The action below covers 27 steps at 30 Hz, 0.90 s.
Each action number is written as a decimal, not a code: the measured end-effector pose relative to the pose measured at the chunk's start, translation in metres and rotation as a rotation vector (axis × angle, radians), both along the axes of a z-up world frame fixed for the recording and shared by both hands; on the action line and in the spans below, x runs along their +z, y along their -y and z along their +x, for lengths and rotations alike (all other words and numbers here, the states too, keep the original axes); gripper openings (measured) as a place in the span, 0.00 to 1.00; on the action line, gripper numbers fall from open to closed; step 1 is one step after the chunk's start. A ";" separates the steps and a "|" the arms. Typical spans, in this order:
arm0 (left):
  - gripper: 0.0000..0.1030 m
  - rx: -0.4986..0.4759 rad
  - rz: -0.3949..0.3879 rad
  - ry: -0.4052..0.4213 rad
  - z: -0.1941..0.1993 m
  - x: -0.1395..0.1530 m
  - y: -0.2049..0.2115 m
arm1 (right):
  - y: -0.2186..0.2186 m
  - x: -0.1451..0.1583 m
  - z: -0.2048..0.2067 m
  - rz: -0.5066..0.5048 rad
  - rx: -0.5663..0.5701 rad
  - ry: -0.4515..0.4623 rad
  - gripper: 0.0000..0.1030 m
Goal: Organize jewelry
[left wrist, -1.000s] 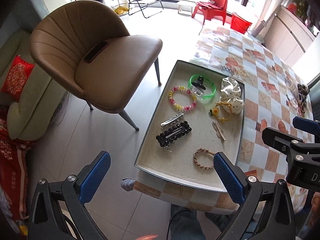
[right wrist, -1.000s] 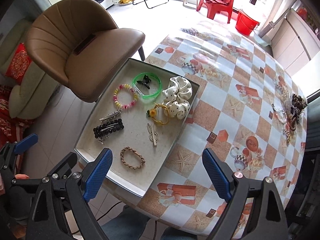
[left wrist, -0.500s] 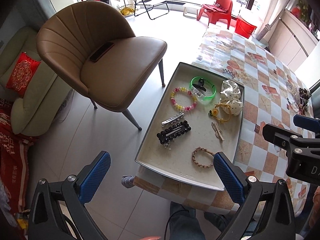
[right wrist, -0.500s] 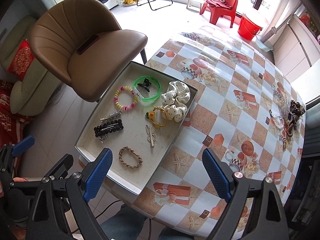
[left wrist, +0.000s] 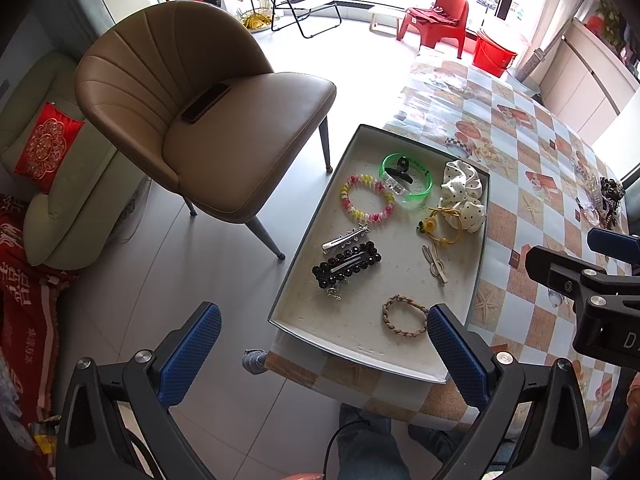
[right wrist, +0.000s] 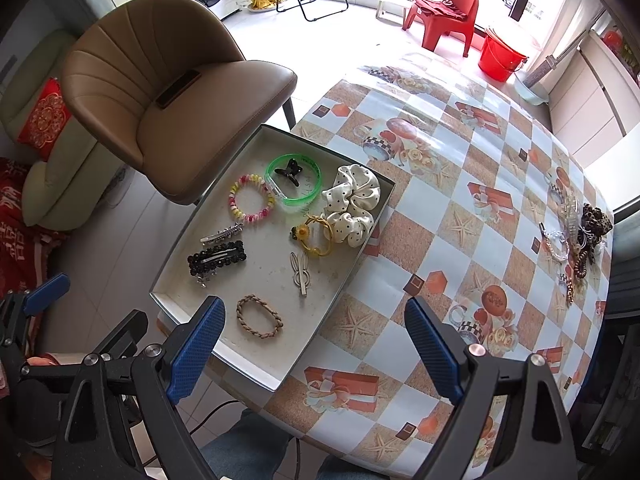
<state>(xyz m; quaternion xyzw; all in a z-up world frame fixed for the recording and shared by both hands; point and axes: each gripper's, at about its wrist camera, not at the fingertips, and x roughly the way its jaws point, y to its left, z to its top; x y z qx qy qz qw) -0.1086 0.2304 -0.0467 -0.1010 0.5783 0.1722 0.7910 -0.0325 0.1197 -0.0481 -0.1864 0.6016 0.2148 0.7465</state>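
Left wrist view: the left gripper [left wrist: 320,356] is spread wide with nothing between its blue pads, held above the near edge of the surface [left wrist: 532,184]. Its left finger [left wrist: 188,356] hangs over bare floor [left wrist: 132,280]; its right finger [left wrist: 456,352] overlaps the near right corner of the shallow grey tray [left wrist: 304,248]. The tray's near rim lies just ahead of the gripper, along the surface's edge. Inside, the braided brown band [left wrist: 404,316] is nearest, just beside the right finger; further ahead lie the black beaded clip [left wrist: 346,265], a silver clip [left wrist: 345,237], a pale bow clip [left wrist: 436,263], a yellow flower tie [left wrist: 440,228], a pink-and-yellow bead bracelet [left wrist: 367,199], a green bangle [left wrist: 407,180] and a spotted white scrunchie [left wrist: 464,196]. A tan chair [left wrist: 208,128] stands ahead to the left, apart from the tray across open floor. The right gripper's dark body enters at the right edge.

Right wrist view: the right gripper [right wrist: 316,348] is likewise wide open and empty. Its left finger [right wrist: 196,348] overlaps the tray's [right wrist: 360,268] near edge, with the braided brown band [right wrist: 259,317] just inside. Its right finger [right wrist: 434,350] stands over bare checked cloth of the surface [right wrist: 452,208], which runs open ahead. Far ahead to the right, at the surface's far edge, sits a tangled heap of loose jewelry [right wrist: 580,236].
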 end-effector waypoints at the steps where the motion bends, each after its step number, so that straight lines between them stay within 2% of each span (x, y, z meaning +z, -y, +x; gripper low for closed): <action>1: 1.00 0.000 0.001 0.000 0.000 0.000 0.000 | 0.000 0.000 0.000 0.001 -0.001 0.000 0.90; 27: 1.00 0.003 0.006 -0.006 0.002 0.000 0.001 | 0.000 0.000 0.002 0.005 -0.002 -0.004 0.90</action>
